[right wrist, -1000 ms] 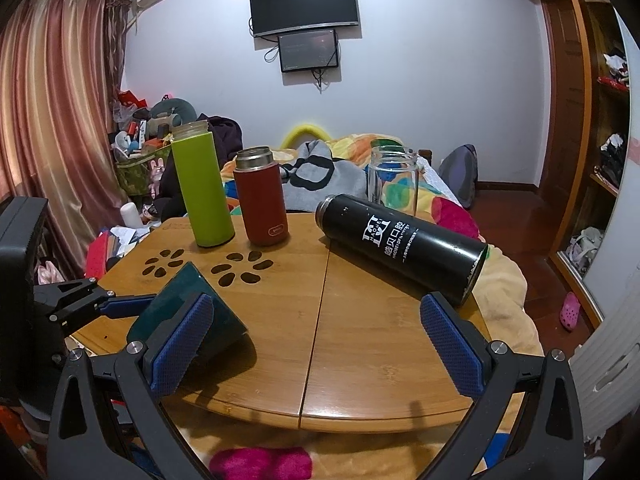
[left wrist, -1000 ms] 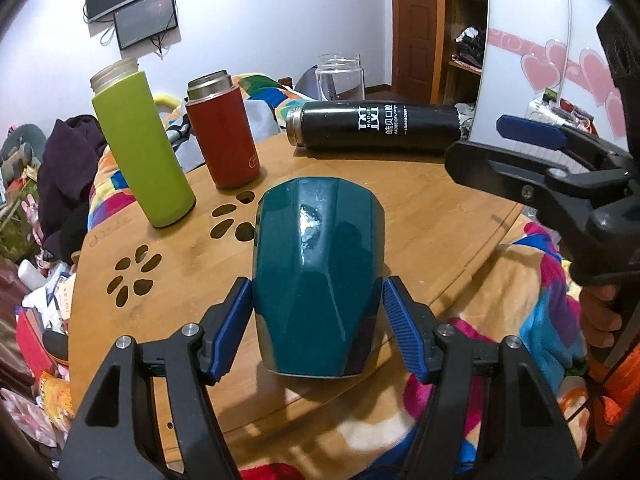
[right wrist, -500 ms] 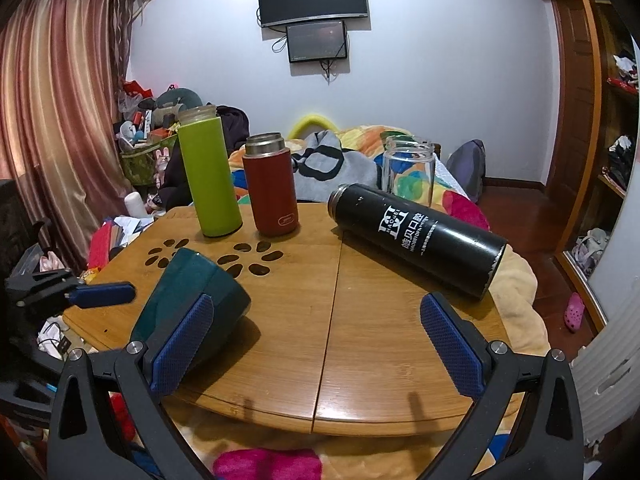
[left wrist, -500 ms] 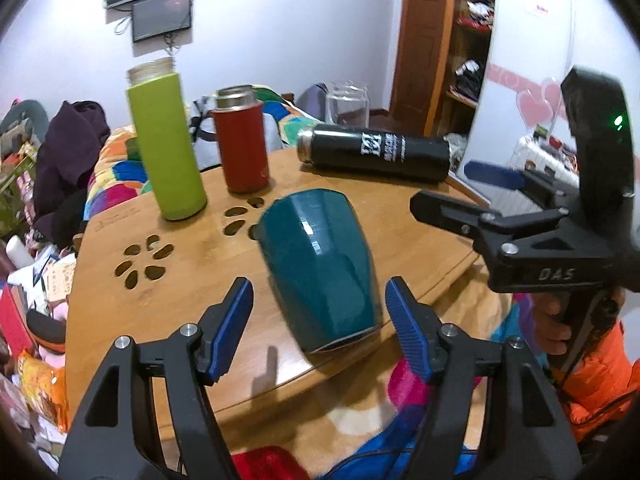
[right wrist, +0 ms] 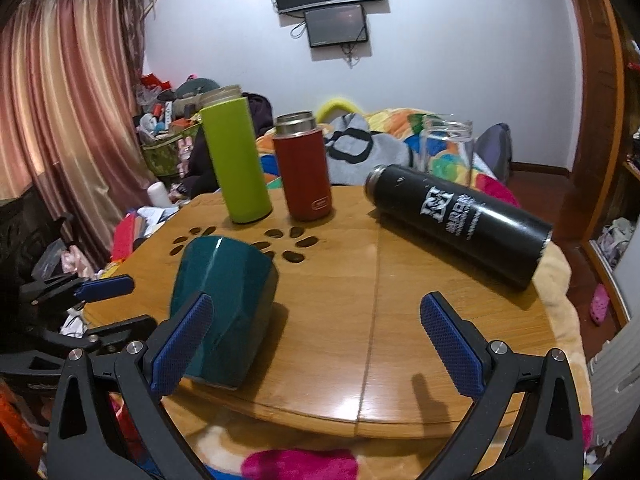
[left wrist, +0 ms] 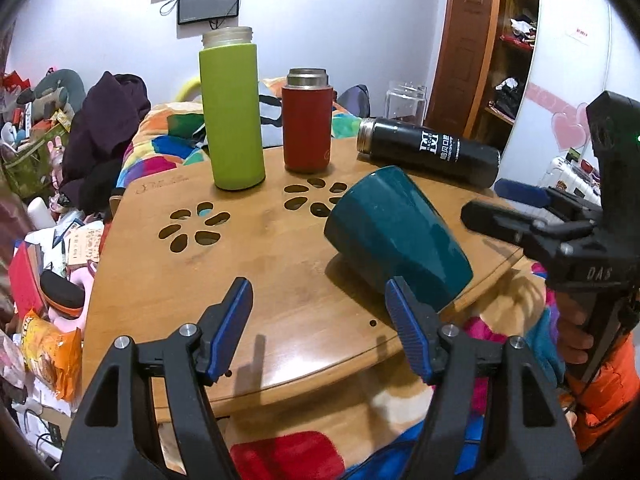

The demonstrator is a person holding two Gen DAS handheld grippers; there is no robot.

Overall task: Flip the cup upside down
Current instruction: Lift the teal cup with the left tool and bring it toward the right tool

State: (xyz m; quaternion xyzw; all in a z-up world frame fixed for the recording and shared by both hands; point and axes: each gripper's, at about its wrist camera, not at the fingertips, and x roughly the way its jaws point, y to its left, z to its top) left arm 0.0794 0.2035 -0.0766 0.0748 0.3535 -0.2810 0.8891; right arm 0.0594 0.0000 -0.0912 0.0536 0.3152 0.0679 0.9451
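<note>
Both sets of jaws stand wide apart and hold nothing. The left gripper (left wrist: 320, 328) hovers over the near part of the round bamboo table (left wrist: 240, 264), and the dark teal faceted ceramic cup (left wrist: 396, 240) sits just right of its right finger, outside the gap, close to the table's near edge. In the right wrist view the right gripper (right wrist: 316, 340) has the same cup (right wrist: 224, 304) behind its left finger, again off-centre and not between the pads. The cup appears to rest mouth down, wide end on the wood and narrow closed base up, its long axis roughly upright though the fisheye leans it; so the flip looks done. If a regrasp were needed, the left gripper is nearer and would shift right. Beyond the cup there is open wood in the middle; farther off stand a lime green cylindrical bottle (left wrist: 232, 112) and a red steel-topped flask (left wrist: 307, 120), with a black thermos lying on its side (left wrist: 428, 152) at far right. The near rim leaves little margin on the cup's near side.
</note>
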